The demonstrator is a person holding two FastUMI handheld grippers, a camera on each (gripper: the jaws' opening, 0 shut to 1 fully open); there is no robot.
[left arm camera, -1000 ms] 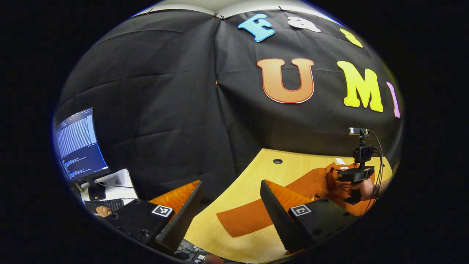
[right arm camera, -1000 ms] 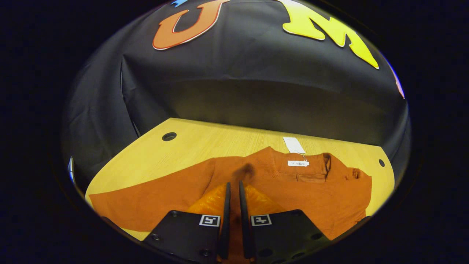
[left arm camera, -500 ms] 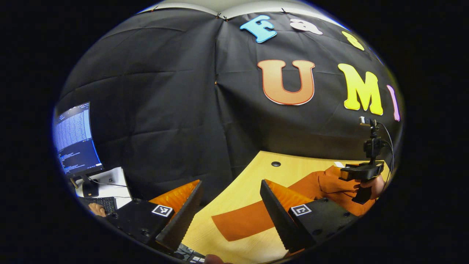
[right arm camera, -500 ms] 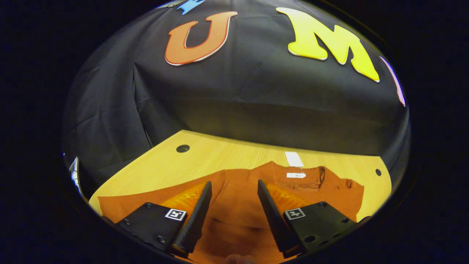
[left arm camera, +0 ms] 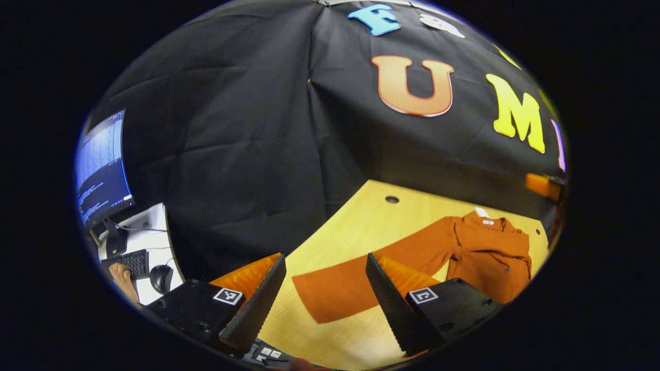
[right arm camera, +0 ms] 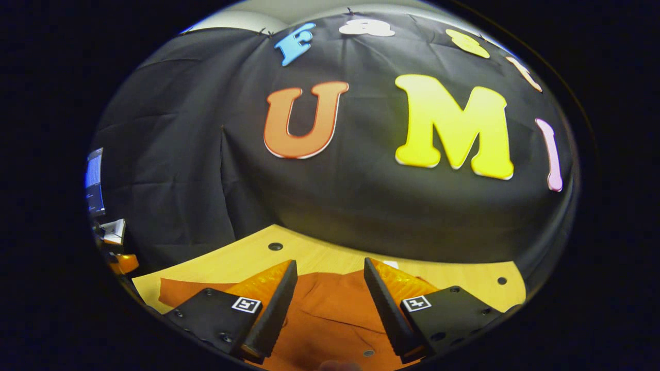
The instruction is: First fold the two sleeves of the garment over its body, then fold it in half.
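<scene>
Left gripper (left arm camera: 326,273) held with fingers spread wide apart, nothing between them, above the near edge of the table (left arm camera: 361,226). Right gripper (right arm camera: 326,281) likewise parted and gripping nothing, raised over the garment's body.

Rust-orange garment (left arm camera: 484,252) lay flat on the wooden table, toward its right end in the left gripper view. One sleeve (left arm camera: 356,283) stretched out straight and unfolded across the tabletop, its cuff end lying between the left gripper's fingers as seen from the camera. Body bunched and creased, with fabric from the other side lying over it; whether that sleeve was folded neatly, hard to tell. Small white label at the collar (left arm camera: 487,222), a white tag just beyond it.

In the right gripper view, garment (right arm camera: 330,314) directly below the fingers.

Round hole (left arm camera: 392,199) in the tabletop near the back edge. Off to the left, a lit monitor (left arm camera: 100,170), a keyboard (left arm camera: 135,262) and a mouse (left arm camera: 161,278) on a white desk.
</scene>
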